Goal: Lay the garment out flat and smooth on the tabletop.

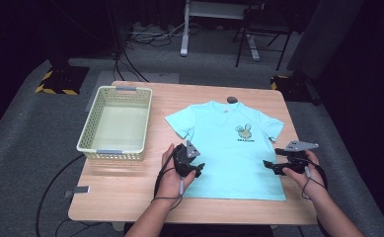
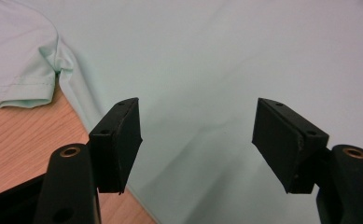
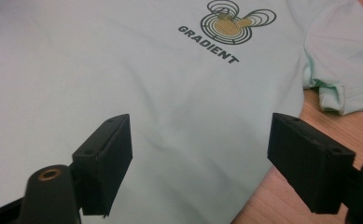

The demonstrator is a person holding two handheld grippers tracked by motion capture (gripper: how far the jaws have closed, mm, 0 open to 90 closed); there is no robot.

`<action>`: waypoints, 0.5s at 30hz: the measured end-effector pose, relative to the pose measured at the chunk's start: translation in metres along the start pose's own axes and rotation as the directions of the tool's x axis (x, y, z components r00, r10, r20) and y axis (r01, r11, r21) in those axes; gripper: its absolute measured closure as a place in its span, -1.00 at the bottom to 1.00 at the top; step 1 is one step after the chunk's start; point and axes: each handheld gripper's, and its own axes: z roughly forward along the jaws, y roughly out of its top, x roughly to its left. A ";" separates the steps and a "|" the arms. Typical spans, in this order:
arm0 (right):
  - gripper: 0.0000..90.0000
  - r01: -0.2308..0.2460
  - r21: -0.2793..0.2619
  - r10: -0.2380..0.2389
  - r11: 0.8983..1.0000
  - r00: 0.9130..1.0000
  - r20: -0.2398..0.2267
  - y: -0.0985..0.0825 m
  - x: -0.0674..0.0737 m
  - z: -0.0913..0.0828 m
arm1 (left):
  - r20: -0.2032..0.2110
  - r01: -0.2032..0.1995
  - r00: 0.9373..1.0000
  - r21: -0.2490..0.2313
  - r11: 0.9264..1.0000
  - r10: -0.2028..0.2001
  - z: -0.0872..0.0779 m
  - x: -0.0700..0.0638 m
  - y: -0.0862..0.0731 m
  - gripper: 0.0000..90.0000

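Note:
A light turquoise T-shirt (image 1: 229,148) lies flat on the wooden table (image 1: 130,187), chest print up. My left gripper (image 1: 194,168) hovers at the shirt's left edge near the hem, jaws open, with only flat cloth (image 2: 207,74) under the gap (image 2: 198,140). At the shirt's right edge my right gripper (image 1: 271,167) is open too; in its own view its jaws (image 3: 200,163) stand wide apart over the shirt (image 3: 123,74) below the "GRADIENT" print (image 3: 216,42). Neither gripper holds anything.
A pale green plastic basket (image 1: 93,129) stands empty on the table's left half. A small dark object (image 1: 232,99) lies above the shirt's collar. Chair and desk legs stand on the grey floor beyond the far edge.

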 end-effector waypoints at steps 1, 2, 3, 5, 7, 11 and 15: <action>-0.51 0.007 -0.004 -0.007 1.000 1.000 -0.004 0.001 0.002 -0.004 | 0.001 -0.005 1.000 0.000 1.000 0.005 -0.002 0.000 0.000 -0.28; -0.52 0.009 -0.006 -0.009 1.000 1.000 -0.008 0.001 0.002 -0.005 | -0.001 -0.001 1.000 -0.006 1.000 0.001 -0.005 -0.001 -0.001 -0.28; -0.52 0.011 -0.010 -0.011 1.000 1.000 -0.012 0.001 0.004 -0.007 | -0.002 0.002 1.000 -0.012 1.000 -0.002 -0.008 -0.001 -0.001 -0.28; -0.53 0.020 -0.011 -0.020 1.000 1.000 -0.013 0.002 0.005 -0.012 | -0.004 0.005 1.000 -0.011 1.000 -0.005 -0.013 -0.001 -0.003 -0.29; -0.54 0.027 -0.011 -0.027 1.000 0.999 -0.017 0.003 0.006 -0.016 | -0.007 0.000 1.000 -0.012 1.000 0.000 -0.017 -0.001 -0.005 -0.30; -0.55 0.033 -0.013 -0.033 0.999 0.999 -0.024 0.002 0.007 -0.023 | -0.007 0.012 1.000 -0.012 1.000 -0.012 -0.025 0.000 -0.009 -0.31; -0.58 0.044 -0.008 -0.044 0.999 0.998 -0.036 0.000 0.009 -0.030 | -0.011 0.019 1.000 -0.005 1.000 -0.019 -0.033 0.001 -0.013 -0.38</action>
